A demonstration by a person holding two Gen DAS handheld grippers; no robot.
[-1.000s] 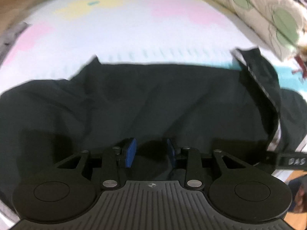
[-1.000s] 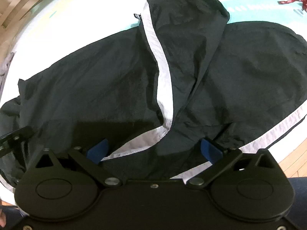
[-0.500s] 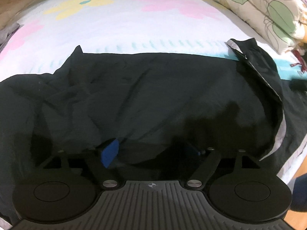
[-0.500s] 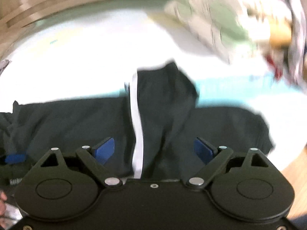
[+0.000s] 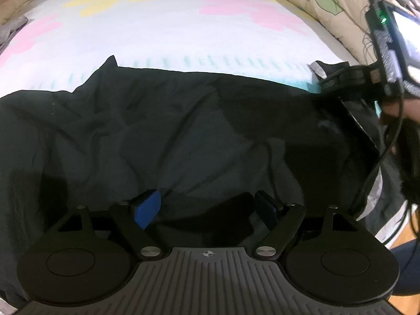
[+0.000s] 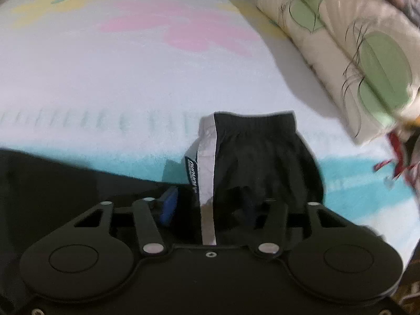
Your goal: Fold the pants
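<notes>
Two tongs: one in each hand, both pointing down at the bed.
Left tongs (image 5: 207, 207): wide apart. They have just been opening. Their blue pads (image 5: 147, 207) sit low over the dark cloth and do not squeeze it.
Right tongs (image 6: 210, 204): about half way in. They have just been closing, with the folded end of the pants between them. One blue pad shows just beside the cloth; the other is lost in the dark cloth, so I cannot tell if they pinch it.
Black pants with a white stripe down the side (image 5: 183, 131): spread out flat and crinkly across the near side of the bed. They fill most of the left view.
Folded end of the pants (image 6: 262, 152): turned back on top of the rest, with its stretchy edge pointing away and the white stripe (image 6: 207, 173) running straight toward the right tongs. A small dark label with writing sits next to the stripe.
White bed sheet with pink and yellow flowers and a light blue band (image 6: 131, 78): under the pants, bare on the far side.
Cream pillows with green leaves (image 6: 354, 52): at the far right of the bed, well apart from the pants.
Red ribbon thing (image 6: 396, 157): blurry, by the pillows.
</notes>
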